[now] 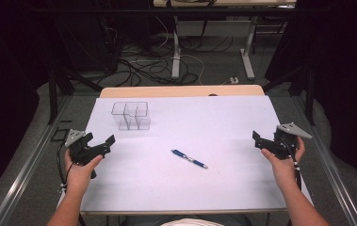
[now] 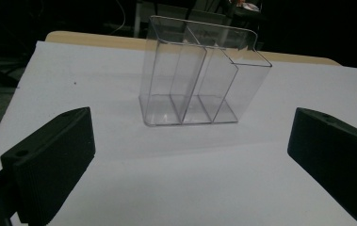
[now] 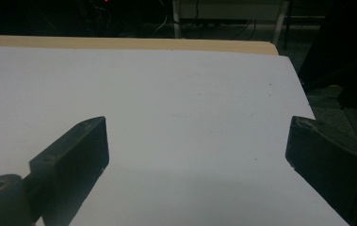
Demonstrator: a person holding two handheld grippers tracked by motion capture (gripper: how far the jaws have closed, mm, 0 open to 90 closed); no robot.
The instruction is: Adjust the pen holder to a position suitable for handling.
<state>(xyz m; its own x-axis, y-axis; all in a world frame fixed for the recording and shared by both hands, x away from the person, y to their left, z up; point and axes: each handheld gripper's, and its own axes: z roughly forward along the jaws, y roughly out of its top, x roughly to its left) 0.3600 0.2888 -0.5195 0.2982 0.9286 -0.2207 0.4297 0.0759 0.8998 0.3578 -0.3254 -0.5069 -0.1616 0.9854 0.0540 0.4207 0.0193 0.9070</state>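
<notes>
Open sheet between your hands, two things in the way

Between your left gripper (image 1: pixel 101 142) and right gripper (image 1: pixel 261 141), both with jaws spread and nothing in them, the white sheet (image 1: pixel 223 122) lies bare except for the blue pen (image 1: pixel 189 158), lying near the middle and well apart from both. The clear plastic organizer (image 1: pixel 131 115) stands upright ahead of your left gripper, with bare sheet before its front wall (image 2: pixel 190 89). Ahead of your right gripper the sheet runs bare to the wooden table edge (image 3: pixel 133 44).

Blue pen (image 1: pixel 189 158) flat, mid-table
</notes>
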